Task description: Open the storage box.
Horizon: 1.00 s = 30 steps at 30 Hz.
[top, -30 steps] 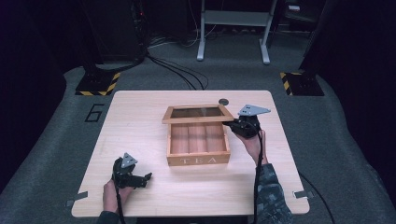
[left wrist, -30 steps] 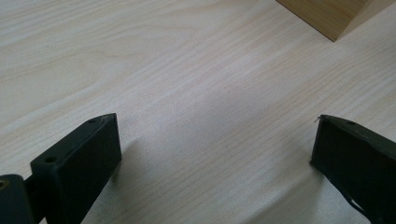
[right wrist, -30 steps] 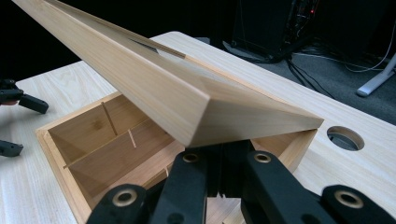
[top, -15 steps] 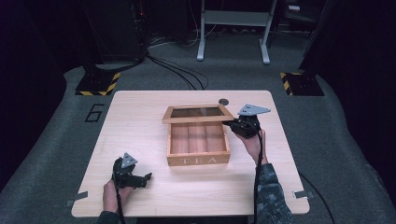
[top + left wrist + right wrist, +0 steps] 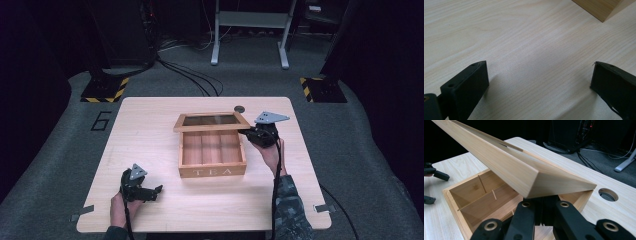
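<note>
The right gripper (image 5: 250, 133) is clamped on the corner of the lid (image 5: 212, 121), holding it tilted up over the tea box (image 5: 212, 171) mid-table, while the left gripper (image 5: 156, 192) sits at the box's 8 o'clock, jaws wide apart, gripping nothing

I see a tea box (image 5: 212, 159) of warm honey-brown wood, with pale "TEA" lettering on its front face. Its lid (image 5: 212, 121) has the same brown frame around a dark, glassy pane. The table (image 5: 150, 140) is a lighter blond wood with fine straight grain. Both my grippers, left (image 5: 156, 190) and right (image 5: 243, 132), are black, each topped by a grey three-cornered plate. The floor is grey carpet carrying a black "6" (image 5: 101, 120) and two yellow-and-black striped blocks (image 5: 105, 89).
</note>
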### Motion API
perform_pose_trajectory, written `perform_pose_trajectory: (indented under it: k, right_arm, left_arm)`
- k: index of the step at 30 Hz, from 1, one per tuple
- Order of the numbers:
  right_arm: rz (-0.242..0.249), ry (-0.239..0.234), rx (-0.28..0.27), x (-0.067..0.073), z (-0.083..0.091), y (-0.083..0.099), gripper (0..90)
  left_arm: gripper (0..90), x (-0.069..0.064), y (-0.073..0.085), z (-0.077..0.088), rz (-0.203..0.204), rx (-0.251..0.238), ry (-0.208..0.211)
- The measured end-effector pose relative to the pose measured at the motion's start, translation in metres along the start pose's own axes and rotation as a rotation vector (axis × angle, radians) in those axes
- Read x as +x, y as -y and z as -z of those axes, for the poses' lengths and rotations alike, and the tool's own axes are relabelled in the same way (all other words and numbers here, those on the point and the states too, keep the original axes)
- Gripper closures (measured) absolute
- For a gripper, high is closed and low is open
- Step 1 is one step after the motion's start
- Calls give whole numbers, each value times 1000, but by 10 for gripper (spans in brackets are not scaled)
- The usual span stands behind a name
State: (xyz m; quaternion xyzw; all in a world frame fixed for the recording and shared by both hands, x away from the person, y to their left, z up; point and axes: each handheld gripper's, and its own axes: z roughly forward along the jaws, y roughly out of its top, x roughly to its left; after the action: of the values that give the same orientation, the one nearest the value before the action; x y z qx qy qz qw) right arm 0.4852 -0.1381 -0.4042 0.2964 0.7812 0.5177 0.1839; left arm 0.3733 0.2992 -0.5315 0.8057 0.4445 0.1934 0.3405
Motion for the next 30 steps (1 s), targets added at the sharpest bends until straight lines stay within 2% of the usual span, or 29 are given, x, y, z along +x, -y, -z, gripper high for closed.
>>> perform_pose_trajectory:
  k: [30]
  right_arm:
    - [-5,-1,1,0,0,-2,895]
  left_arm:
    - [13,0,0,0,0,0,0]
